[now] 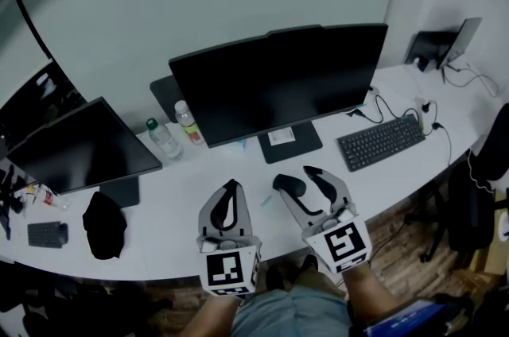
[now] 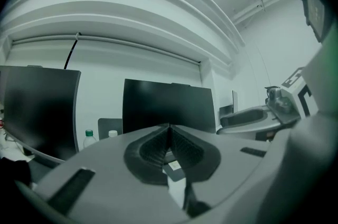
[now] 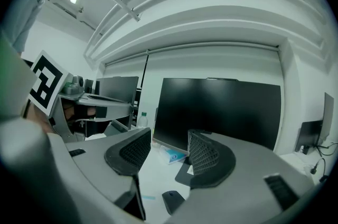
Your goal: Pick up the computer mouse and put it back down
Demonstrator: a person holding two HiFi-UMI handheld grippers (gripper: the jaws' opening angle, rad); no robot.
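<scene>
The black computer mouse [image 1: 287, 183] lies on the white desk [image 1: 175, 208] in front of the big monitor's stand. In the right gripper view the mouse [image 3: 172, 201] shows low down, on the desk beneath the jaws. My right gripper [image 1: 301, 186] hovers over it, open, with only air between its ribbed pads [image 3: 137, 150]. My left gripper [image 1: 231, 191] is held beside it to the left, jaws pressed together with nothing in them; its pads [image 2: 161, 145] meet in the left gripper view.
A large monitor [image 1: 278, 81] stands mid-desk and a second monitor [image 1: 83, 146] at the left. Two bottles [image 1: 175, 133] sit between them. A keyboard [image 1: 382, 141] with cables lies to the right, a black bundle [image 1: 104, 224] and a keypad [image 1: 47, 233] to the left. A chair [image 1: 485, 192] stands at the right edge.
</scene>
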